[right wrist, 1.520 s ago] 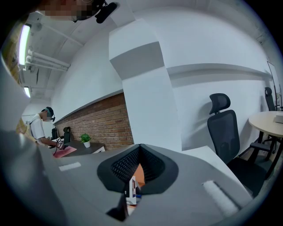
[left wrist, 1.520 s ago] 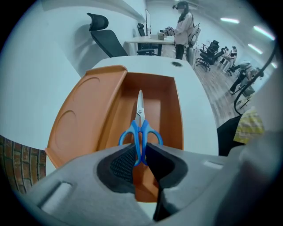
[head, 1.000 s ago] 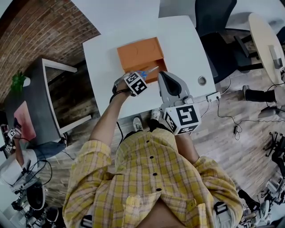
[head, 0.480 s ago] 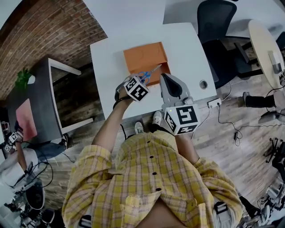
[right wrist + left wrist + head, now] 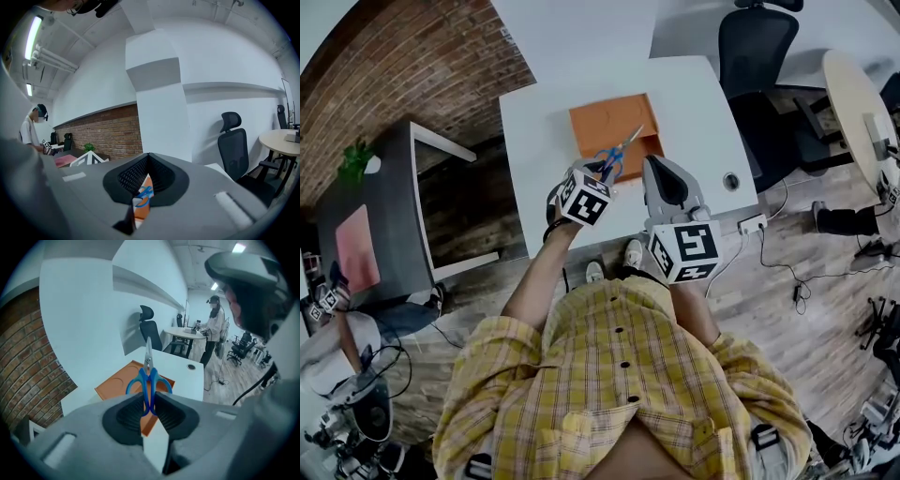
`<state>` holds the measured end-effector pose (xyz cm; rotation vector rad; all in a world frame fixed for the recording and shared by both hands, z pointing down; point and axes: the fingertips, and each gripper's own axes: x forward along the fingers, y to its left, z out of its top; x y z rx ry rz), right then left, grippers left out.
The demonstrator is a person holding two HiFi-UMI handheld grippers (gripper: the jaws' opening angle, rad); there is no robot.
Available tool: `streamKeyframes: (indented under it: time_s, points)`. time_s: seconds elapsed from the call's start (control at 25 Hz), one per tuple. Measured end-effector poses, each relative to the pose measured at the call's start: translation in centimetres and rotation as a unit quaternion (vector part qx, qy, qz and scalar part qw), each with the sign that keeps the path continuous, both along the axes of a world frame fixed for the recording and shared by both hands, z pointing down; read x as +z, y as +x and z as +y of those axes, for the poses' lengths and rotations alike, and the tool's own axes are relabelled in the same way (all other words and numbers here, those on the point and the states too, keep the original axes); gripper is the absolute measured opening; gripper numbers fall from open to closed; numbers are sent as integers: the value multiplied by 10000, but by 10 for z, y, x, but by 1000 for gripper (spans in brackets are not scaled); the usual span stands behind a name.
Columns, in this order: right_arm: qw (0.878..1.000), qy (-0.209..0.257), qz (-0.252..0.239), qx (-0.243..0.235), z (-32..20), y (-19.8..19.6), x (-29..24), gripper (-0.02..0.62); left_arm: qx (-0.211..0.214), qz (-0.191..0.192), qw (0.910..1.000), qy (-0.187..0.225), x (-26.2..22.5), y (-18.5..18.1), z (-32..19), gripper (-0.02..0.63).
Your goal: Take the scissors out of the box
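Note:
The blue-handled scissors (image 5: 617, 157) hang over the front edge of the open orange box (image 5: 605, 120), blades pointing away and up to the right. My left gripper (image 5: 602, 172) is shut on their handles. In the left gripper view the scissors (image 5: 149, 380) stand upright between the pads, blades up, with the orange box (image 5: 117, 386) below on the white table. My right gripper (image 5: 662, 163) hovers just right of the box, jaws together and holding nothing. Through its narrow slit, the right gripper view (image 5: 147, 160) shows a sliver of the scissors (image 5: 143, 193) and the box.
The white table (image 5: 542, 122) carries a round cable hole (image 5: 730, 180) near its right front corner. A black office chair (image 5: 757, 56) stands to the right, with a round table (image 5: 855, 84) beyond it. A dark desk (image 5: 380, 211) is at the left. A person (image 5: 213, 326) stands in the distance.
My left gripper has risen with the scissors, so they now stand higher over the box's front edge, blades tilted up. The right gripper has stayed beside the box.

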<state>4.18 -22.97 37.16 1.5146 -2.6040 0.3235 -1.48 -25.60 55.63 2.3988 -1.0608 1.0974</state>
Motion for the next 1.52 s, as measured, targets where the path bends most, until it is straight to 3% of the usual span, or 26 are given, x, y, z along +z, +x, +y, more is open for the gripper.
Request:
streamKeyframes:
  time_s: [0.36,0.72,1.52]
  points:
    - [9999,117,36,106,1,-6,-7,6,-396,700,9958,441,-49,-1,5,76]
    - [9997,210,37,105,4,-9,-13,6,-936,1659,9793,689,-100,-2,15,77]
    - [9993,365,17,-31,13,-22,-26,6,-1552,2370,9434,1727,-183,-23,36,77]
